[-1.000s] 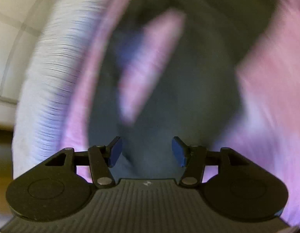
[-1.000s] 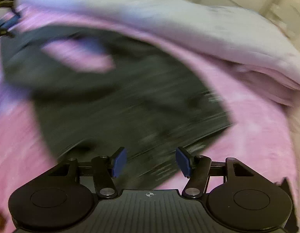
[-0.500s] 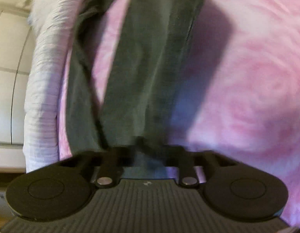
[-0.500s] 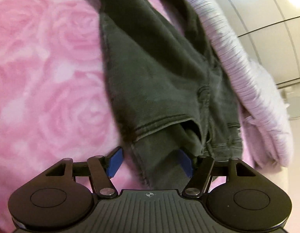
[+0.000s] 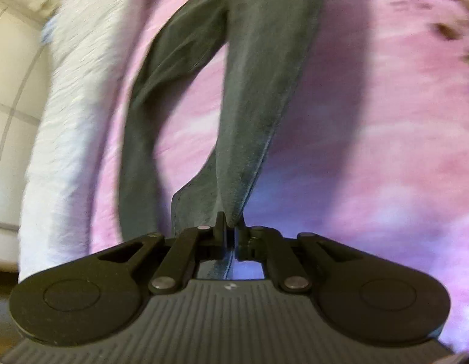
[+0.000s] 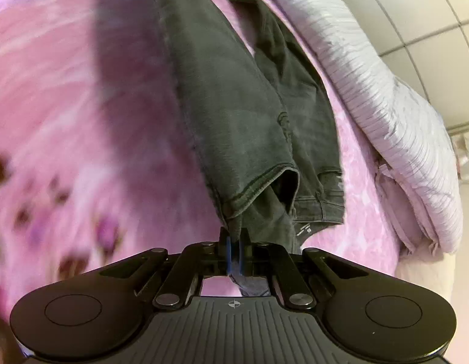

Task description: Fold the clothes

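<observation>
While both grippers, left gripper (image 5: 231, 227) and right gripper (image 6: 234, 242), pinch the dark grey denim jeans (image 6: 243, 115), fingers just closed on cloth: heavy, floppy, best held by hems.

The pink bedspread (image 6: 67, 106) lies open on one side of the dark jeans (image 6: 234, 115). A ribbed white duvet (image 6: 386, 97) walls the other side, just beside them.

Dark grey jeans (image 6: 243, 115), apparently lifted, over pink bedding.
</observation>
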